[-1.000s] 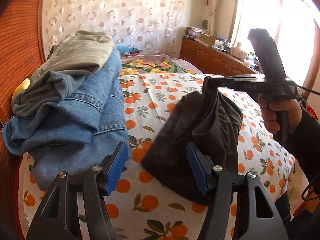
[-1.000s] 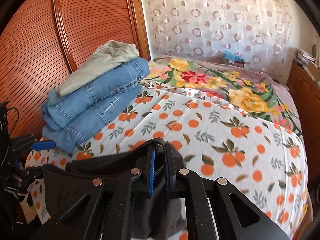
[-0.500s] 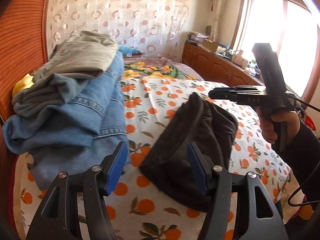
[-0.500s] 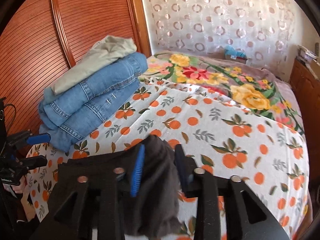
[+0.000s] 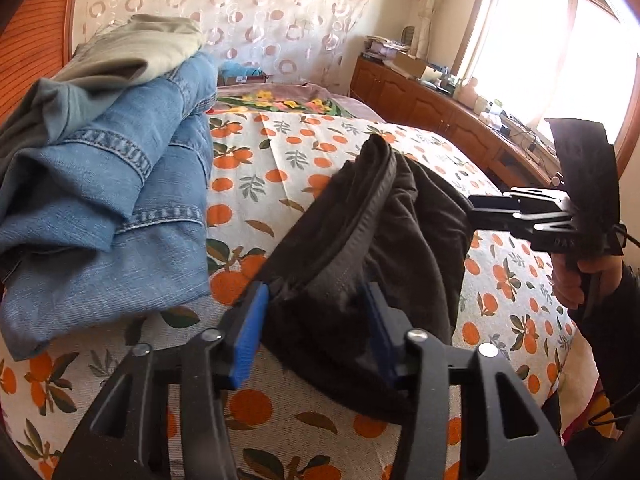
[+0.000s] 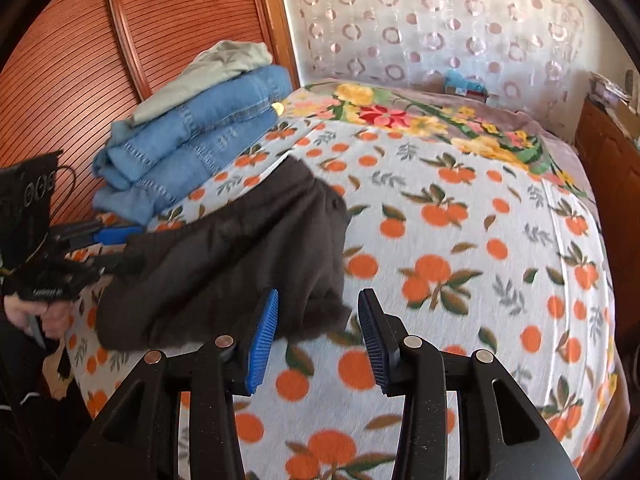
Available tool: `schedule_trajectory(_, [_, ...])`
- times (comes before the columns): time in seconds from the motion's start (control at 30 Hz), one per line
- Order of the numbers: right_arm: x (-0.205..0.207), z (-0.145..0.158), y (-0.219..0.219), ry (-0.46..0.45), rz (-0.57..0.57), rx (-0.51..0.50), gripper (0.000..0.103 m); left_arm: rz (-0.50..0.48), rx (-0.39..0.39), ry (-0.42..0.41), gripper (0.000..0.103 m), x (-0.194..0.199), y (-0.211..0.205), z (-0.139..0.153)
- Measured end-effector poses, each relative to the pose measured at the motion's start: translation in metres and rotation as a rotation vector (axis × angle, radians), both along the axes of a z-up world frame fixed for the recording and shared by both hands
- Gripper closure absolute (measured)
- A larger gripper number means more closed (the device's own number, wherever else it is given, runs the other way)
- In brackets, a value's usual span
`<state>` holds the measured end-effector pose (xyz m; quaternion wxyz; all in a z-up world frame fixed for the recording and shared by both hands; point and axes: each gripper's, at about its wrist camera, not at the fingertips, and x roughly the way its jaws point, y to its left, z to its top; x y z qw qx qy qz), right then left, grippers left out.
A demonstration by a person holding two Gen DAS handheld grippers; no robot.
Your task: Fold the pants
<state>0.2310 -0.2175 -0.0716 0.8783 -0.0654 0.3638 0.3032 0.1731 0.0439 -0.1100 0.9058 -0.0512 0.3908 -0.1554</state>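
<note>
I see a bed (image 6: pixel 472 240) covered by a white sheet printed with oranges. On it lies a pair of dark pants (image 5: pixel 360 248), bunched into a loose folded heap near the bed's near edge.

In the left wrist view, my left hand-held gripper (image 5: pixel 316 332) has its blue-padded fingers spread apart, one on each side of the near end of the pants. The cloth sits in the gap between them (I cannot tell whether the pads actually press it). The lower part of the pants is hidden behind the gripper's black frame.

In the right wrist view, my right hand-held gripper (image 6: pixel 316 340) is also spread wide, holding nothing. Its left pad overlaps the fuzzy corner of the pants (image 6: pixel 240 256); its right finger hangs over bare sheet. From the left view this gripper (image 5: pixel 476 204) appears side-on at the far edge of the pants, its tips lost against the dark fabric.

Against the wooden headboard (image 6: pixel 80 60) sits a stack of folded blue jeans (image 6: pixel 192 136) topped by a beige garment (image 6: pixel 212 68). A floral blanket (image 6: pixel 420 116) lies farther up the bed. The bright window (image 5: pixel 560 48) is washed out.
</note>
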Motion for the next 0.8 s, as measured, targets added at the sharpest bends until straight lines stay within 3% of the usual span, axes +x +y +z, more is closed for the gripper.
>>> schedule_trajectory(0.07, [0.0,-0.003,-0.001,0.01,0.004,0.004,0.06,-0.005,-0.002,-0.008,0.072,0.0,-0.001,0.002])
schedule_trajectory(0.1, [0.0,-0.004,-0.001,0.015,0.008,0.008,0.062,-0.007,-0.001,-0.012,0.082,0.0,-0.001,0.003])
schedule_trajectory(0.17, [0.003,-0.003,-0.005,0.025,0.022,0.014,0.071,-0.001,-0.002,-0.028,0.091,-0.001,0.001,0.006])
schedule_trajectory(0.23, [0.003,-0.003,-0.006,0.03,0.035,0.023,0.088,0.033,0.011,-0.051,0.092,-0.002,0.006,0.011])
schedule_trajectory(0.37, [0.002,0.002,-0.018,0.01,0.009,0.049,0.091,0.097,0.032,-0.057,0.092,-0.001,0.022,0.015])
schedule_trajectory(0.47, [-0.001,0.001,-0.02,0.008,0.0,0.044,0.091,0.091,0.047,-0.056,0.092,-0.004,0.021,0.016])
schedule_trajectory(0.63, [-0.009,-0.002,-0.015,0.008,-0.021,0.018,0.091,0.09,0.078,-0.049,0.078,-0.011,0.012,0.018])
schedule_trajectory(0.77, [-0.01,-0.002,-0.015,0.008,-0.039,0.026,0.091,0.076,0.068,-0.065,0.056,-0.025,0.01,0.021])
schedule_trajectory(0.8, [-0.01,-0.002,-0.014,0.008,-0.041,0.025,0.091,0.075,0.064,-0.072,0.055,-0.029,0.01,0.021])
